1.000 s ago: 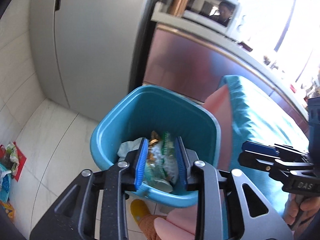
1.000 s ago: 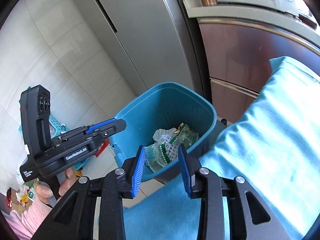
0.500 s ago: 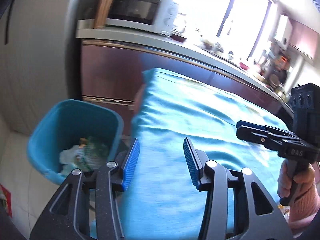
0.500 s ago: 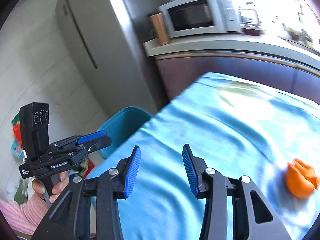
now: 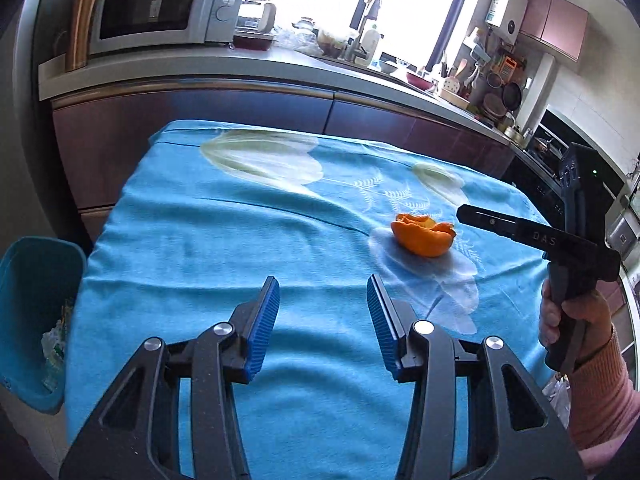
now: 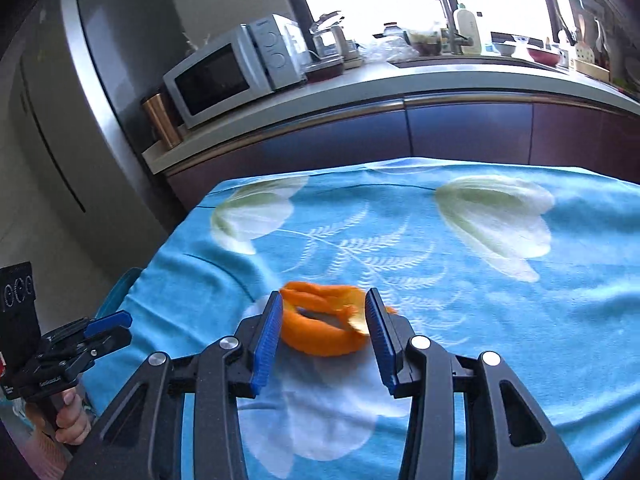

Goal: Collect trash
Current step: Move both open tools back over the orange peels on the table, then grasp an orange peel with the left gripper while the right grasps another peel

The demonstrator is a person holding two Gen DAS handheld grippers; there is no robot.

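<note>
The right gripper point(image 6: 322, 330) stands open, framing the orange peel point(image 6: 324, 326) for pickup. The left gripper point(image 5: 323, 320), open and empty, waits near the bin point(image 5: 28, 320).

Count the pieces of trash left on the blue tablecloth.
1: an orange peel lying on the tablecloth, toward its right side in the left wrist view, just ahead of the open right gripper. The near edge is hidden behind the grippers.

One curled orange peel point(image 5: 423, 236) lies on one blue flowered cloth point(image 5: 224, 240). One teal plastic bin point(image 5: 28, 280) stands at the left. One silver microwave point(image 5: 160, 8) sits far off.
</note>
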